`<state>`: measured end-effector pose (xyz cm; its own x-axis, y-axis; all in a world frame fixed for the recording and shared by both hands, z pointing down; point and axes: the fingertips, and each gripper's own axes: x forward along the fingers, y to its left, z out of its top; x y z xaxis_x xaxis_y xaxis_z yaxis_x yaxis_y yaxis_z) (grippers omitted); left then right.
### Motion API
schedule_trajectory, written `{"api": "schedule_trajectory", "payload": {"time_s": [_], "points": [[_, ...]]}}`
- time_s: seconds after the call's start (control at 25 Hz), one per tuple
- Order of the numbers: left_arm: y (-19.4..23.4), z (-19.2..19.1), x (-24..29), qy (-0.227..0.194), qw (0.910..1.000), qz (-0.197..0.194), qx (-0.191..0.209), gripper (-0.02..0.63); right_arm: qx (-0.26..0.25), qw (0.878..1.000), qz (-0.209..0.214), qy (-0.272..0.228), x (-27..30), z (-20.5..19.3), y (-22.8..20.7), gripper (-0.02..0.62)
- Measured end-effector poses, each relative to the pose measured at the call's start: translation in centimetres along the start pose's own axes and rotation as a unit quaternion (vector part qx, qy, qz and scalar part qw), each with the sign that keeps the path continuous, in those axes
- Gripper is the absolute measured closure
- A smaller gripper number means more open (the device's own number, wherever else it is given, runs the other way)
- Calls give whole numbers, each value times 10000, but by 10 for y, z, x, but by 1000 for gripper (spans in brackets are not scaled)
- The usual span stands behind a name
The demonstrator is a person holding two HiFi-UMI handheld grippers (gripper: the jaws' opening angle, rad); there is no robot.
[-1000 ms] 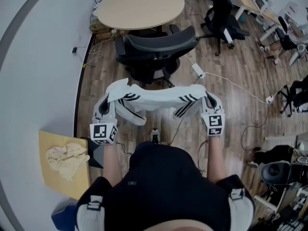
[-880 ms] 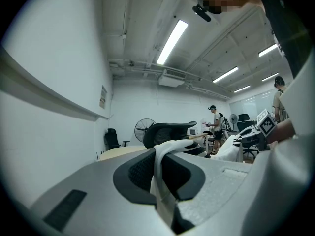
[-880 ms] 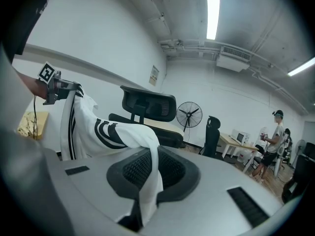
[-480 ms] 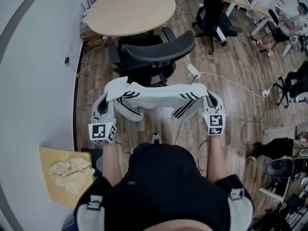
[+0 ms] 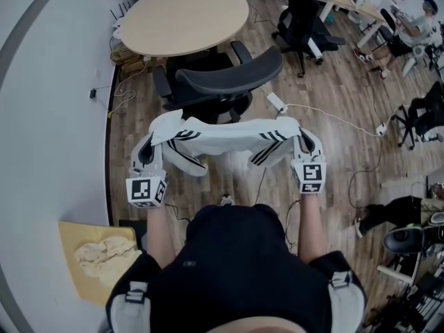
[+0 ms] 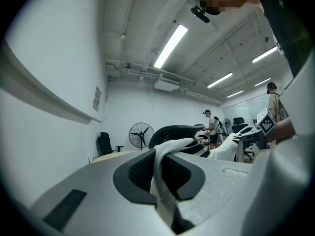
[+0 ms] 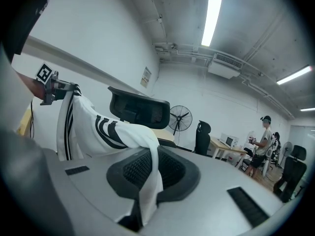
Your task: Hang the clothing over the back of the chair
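Left gripper: fingers pinching one end of the clothing. Its own view shows white fabric squeezed right in the gap.
Right gripper: same deal, fingers clamped on the other end, with cloth spilling over the top of them.
Clothing: white with sets of three black stripes. It's pulled out in a band from one pair of fingers to the other, loose bits drooping underneath. It's up in the air and doesn't look to be touching the chair.
Chair: black office chair, its back just beyond the fingers, with a round table further out.
Head view only: wood floor with cables and a power strip, plus a pale rag on a yellowish sheet back behind the left fingers.
Gripper views only: a standing fan far beyond the fingers, ceiling strip lights, and a person in a cap by the far desks.
Writing: the wall notice is too small to read.
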<state>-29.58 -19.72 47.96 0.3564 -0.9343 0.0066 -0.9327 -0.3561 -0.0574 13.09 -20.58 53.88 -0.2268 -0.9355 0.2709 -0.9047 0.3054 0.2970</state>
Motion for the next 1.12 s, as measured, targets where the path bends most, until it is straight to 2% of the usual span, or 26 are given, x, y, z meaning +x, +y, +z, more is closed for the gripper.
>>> {"api": "schedule_trajectory", "payload": {"time_s": [0.08,0.36,0.44,0.76,1.12], "points": [[2,-1,-1,-17,10000,11,-4,595,60,9999,-20,87,1,-5,2,581],[12,-2,-3,-1,9999,138,27,595,134,9997,49,-201,16,13,2,581],[13,1,-5,-27,9997,229,70,595,160,9997,79,-163,21,13,1,581],[13,19,-5,-116,9980,599,172,595,144,9980,299,-530,41,37,-16,581],[4,45,16,-154,9936,1047,386,595,-24,9941,571,-927,71,79,-51,581]]}}
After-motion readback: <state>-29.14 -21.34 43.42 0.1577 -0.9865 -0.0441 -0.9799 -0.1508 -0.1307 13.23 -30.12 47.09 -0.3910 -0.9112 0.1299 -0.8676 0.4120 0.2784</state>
